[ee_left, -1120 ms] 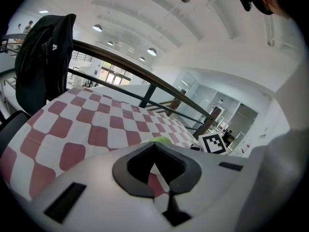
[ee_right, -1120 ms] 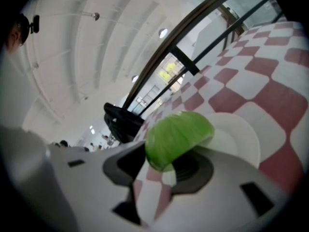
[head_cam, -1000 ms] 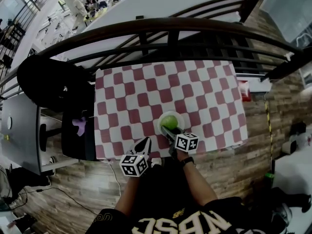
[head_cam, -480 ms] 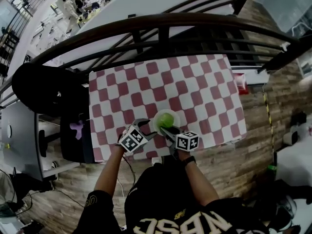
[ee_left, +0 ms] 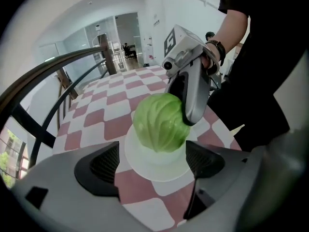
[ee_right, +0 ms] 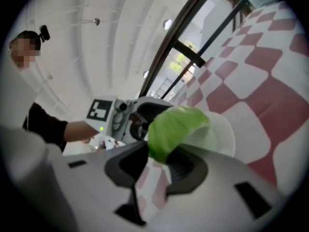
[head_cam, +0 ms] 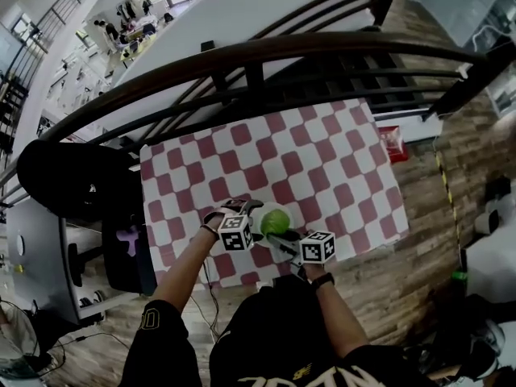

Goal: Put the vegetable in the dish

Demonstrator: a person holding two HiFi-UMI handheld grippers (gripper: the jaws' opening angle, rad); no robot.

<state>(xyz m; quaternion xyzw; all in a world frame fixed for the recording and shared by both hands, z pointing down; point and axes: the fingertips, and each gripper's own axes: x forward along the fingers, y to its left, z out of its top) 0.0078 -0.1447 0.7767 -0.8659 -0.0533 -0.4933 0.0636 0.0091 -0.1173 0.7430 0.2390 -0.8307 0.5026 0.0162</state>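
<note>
Left gripper [head_cam: 244,208] has come up beside the dish [ee_left: 145,167], jaws opening, empty. Right gripper [head_cam: 280,234] closing, clamped on cabbage [ee_left: 159,122], which sits in dish. Remaining: release, withdraw.

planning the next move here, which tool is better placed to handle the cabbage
Right, probably: the right tool is closing its jaws on the cabbage, which sits on the dish. The left tool faces it with jaws opening and nothing gripped.
</note>
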